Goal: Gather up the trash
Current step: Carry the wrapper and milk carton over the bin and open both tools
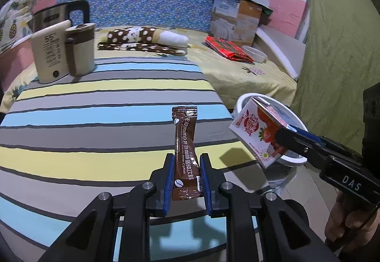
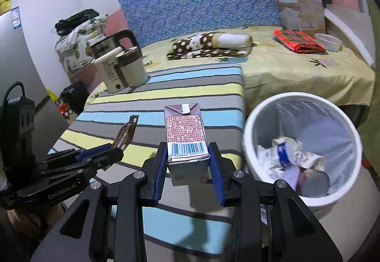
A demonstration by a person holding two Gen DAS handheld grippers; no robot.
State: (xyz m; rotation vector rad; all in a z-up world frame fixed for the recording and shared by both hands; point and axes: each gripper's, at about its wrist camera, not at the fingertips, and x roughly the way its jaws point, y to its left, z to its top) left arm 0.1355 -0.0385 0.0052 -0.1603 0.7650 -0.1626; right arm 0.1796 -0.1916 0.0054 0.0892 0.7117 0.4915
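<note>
Beside the white bin (image 2: pixel 251 124), carton (image 2: pixel 186 136) between right hand-held gripper (image 2: pixel 188 162) pads.

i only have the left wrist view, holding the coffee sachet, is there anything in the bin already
Observer: Yes. The right wrist view looks down into the white bin and shows crumpled paper and a can at the bottom.
Operator: what's on the side of the carton i can't see
Observer: A barcode near its lower end, between the pads of the right gripper.
Operator: anything left of the kettle
Observer: A black bag lies on a pineapple-print bundle behind the kettle.
</note>
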